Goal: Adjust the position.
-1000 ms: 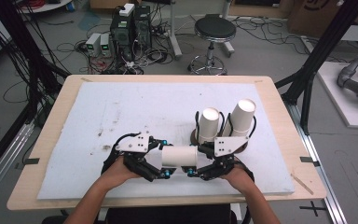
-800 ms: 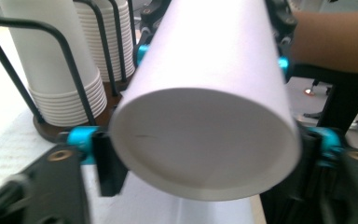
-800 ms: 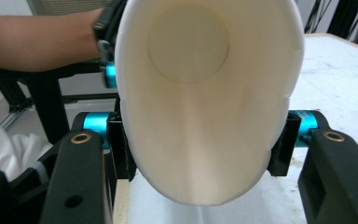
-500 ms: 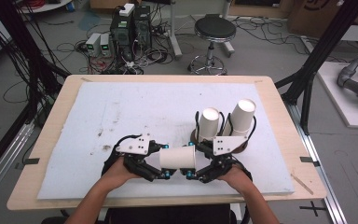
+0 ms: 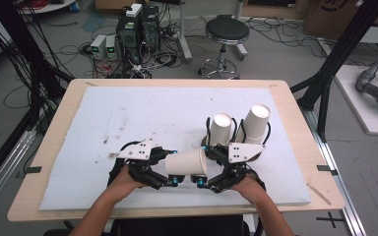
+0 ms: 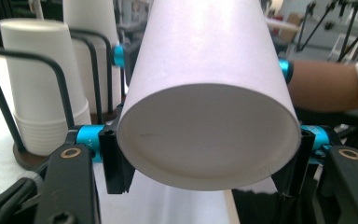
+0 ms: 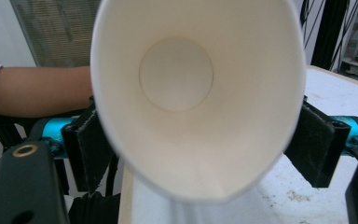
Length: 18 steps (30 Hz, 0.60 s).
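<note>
A white paper cup lies level in the air between my two grippers, base to the left and mouth to the right. My left gripper is shut on its base end. Its jaws have just been closing, and both pads press the cup. My right gripper stands wide around the mouth end. Its jaws have just been opening and then came in slightly. In the right gripper view I look into the cup. Its rim hides the inner faces of the pads.
Two stacks of white paper cups stand in black wire holders just behind my right hand, on the white board. The table's front edge is right below both hands. A stool and cabling sit on the floor beyond.
My left jaws have closed onto the cup's base. My right jaws have spread wider at its mouth. Both hands and the cup stay where they were.
</note>
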Each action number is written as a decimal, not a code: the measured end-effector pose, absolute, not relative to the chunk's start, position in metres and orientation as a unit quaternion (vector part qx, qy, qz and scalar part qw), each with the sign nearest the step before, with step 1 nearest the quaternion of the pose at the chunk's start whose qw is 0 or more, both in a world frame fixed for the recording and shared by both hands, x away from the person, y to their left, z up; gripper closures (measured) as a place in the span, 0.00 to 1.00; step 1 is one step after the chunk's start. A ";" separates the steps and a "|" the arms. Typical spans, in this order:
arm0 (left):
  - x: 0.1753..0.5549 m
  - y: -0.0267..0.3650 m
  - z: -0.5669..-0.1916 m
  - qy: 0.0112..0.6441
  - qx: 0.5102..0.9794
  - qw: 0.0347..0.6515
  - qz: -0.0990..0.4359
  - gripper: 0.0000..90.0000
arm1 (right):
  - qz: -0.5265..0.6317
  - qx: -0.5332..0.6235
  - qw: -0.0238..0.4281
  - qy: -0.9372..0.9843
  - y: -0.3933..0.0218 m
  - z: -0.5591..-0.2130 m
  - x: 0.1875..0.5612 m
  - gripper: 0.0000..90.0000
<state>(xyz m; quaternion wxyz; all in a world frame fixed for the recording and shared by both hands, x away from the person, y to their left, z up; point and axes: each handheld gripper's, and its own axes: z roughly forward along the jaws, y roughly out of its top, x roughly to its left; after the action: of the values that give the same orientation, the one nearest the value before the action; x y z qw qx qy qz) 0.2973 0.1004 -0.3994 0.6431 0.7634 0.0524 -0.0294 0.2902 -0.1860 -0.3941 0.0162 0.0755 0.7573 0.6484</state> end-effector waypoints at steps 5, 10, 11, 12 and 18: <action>0.296 0.099 -0.402 0.054 0.774 0.631 -0.021 0.40 | 0.636 0.061 0.018 0.769 -0.189 -0.393 0.291 0.33; 0.297 0.098 -0.404 0.067 0.788 0.612 -0.015 0.39 | 0.627 0.059 0.020 0.777 -0.189 -0.393 0.292 0.38; 0.297 0.097 -0.405 0.072 0.789 0.609 -0.014 0.38 | 0.626 0.059 0.022 0.778 -0.189 -0.393 0.292 0.38; 0.297 0.095 -0.405 0.075 0.793 0.604 -0.007 0.37 | 0.624 0.059 0.026 0.779 -0.190 -0.393 0.292 0.39; 0.298 0.096 -0.401 0.091 0.805 0.585 0.029 0.26 | 0.596 0.070 0.045 0.799 -0.189 -0.393 0.293 0.39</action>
<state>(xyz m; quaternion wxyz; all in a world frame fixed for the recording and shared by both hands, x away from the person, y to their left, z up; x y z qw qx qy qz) 0.2980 0.0957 -0.4011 0.5854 0.8052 0.0906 0.0289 0.2930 -0.1888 -0.3928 0.0454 0.0699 0.7986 0.5961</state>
